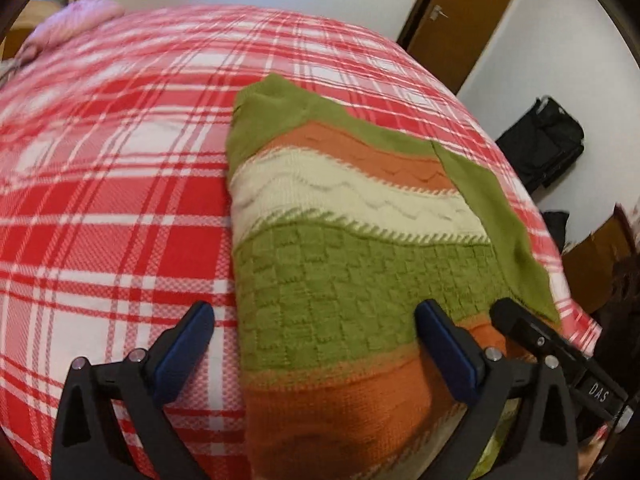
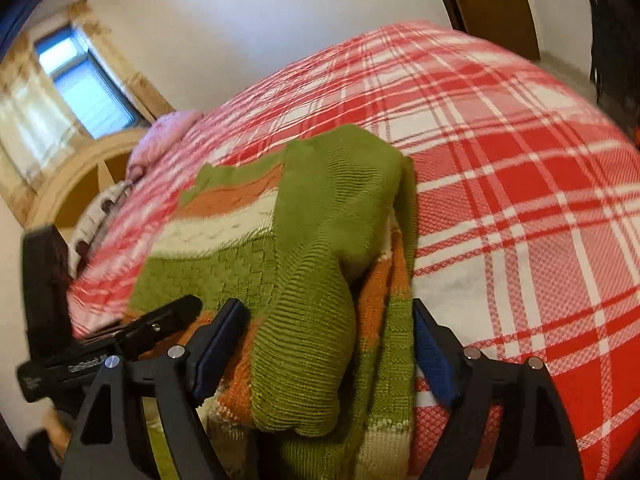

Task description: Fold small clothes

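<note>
On the bed's red-and-white plaid cover [image 1: 120,200] lay the small knitted sweater [image 1: 340,248], green, orange and cream, already narrowed lengthwise with its sleeve [image 2: 320,260] turned in over the body. I judged I was midway through the fold: sides in, the hem-to-neck fold not yet made. My left gripper [image 1: 316,344] had its fingers spread wide over the sweater's near left edge, clamped on nothing. My right gripper [image 2: 328,344] also stood wide apart, straddling the bunched sleeve and near hem without pinching it. Next I would need both to close on the near hem corners and carry them toward the collar. Only the right view showed the sleeve humped and rumpled, plus the window [image 2: 88,80]; the left view showed the door [image 1: 464,12] and a black bag [image 1: 544,144].
</note>
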Demonstrator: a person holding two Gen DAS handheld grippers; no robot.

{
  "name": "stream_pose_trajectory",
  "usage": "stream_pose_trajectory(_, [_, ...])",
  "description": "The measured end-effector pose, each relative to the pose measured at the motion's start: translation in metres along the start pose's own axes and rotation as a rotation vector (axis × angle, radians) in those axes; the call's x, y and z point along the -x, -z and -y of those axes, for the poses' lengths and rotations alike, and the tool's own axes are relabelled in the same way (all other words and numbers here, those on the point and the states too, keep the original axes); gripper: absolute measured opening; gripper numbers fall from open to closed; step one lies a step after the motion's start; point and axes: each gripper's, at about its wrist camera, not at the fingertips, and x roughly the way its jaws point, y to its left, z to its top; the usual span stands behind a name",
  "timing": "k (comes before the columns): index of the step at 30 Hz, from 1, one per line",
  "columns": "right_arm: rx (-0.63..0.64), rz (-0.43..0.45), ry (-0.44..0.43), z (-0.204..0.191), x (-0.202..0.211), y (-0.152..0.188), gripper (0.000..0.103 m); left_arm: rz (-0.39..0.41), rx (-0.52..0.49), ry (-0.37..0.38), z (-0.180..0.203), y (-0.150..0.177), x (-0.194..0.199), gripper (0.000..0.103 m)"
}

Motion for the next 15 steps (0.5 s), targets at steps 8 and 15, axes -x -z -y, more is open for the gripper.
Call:
stream_pose_trajectory(8, [0.031,-0.006,0.005,-0.008,-0.002,-0.004,0.047,-0.005,-0.059,0.058,-0.002,-0.002,0.002,0.079])
stream_pose_trajectory(15, [0.069,0.047,0.045,-0.031,0.029,-0.002,0.029,0.044,-0.099,0.007,0.016,-0.008,0.019,0.042])
